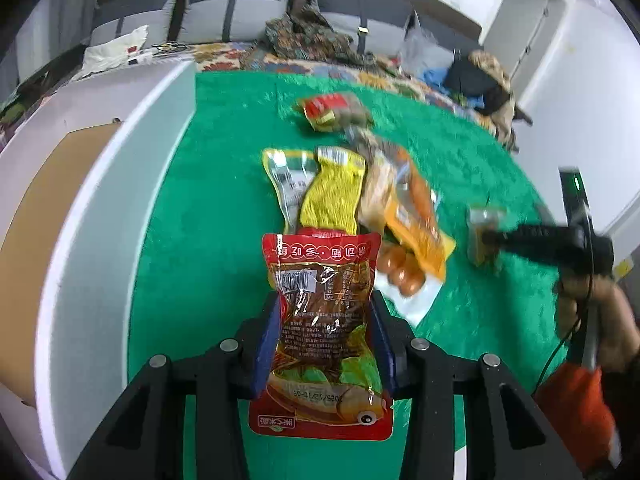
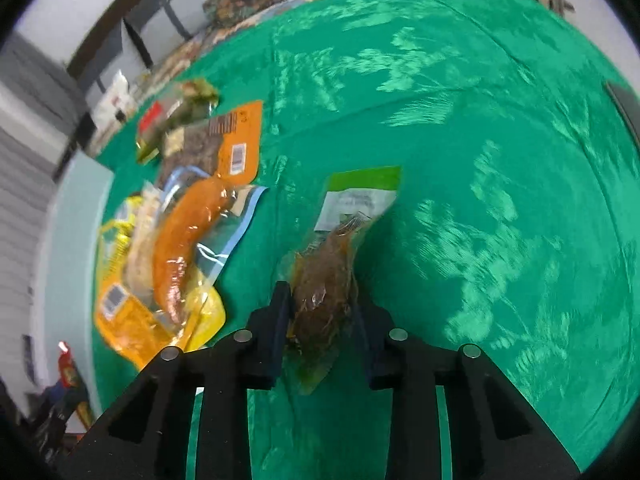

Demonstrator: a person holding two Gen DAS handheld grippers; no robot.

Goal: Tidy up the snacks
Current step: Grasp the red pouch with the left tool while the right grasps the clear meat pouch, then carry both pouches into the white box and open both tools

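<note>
While the left gripper [image 1: 324, 336] pinches a red fish-print snack pouch [image 1: 326, 320] between its blue pads, lifted above the green cloth [image 1: 224, 168], the pouch's sealed top points toward twelve o'clock in the left wrist view; beyond it, at twelve to one o'clock, lies a heap of snacks: a yellow packet [image 1: 334, 192], an orange packet [image 1: 416, 224] and a small red-and-green packet [image 1: 334, 112] farther off; a white box [image 1: 120, 184] stands at nine o'clock beside the cloth; the right gripper [image 1: 492, 236] shows at three o'clock, blurred, clamped on a small packet; in the right wrist view that gripper [image 2: 324, 328] is pressed on a clear packet with a green top [image 2: 340, 256] holding brownish contents, raised over the cloth; an orange sausage pack [image 2: 188, 240] lies at nine o'clock amid the heap.
</note>
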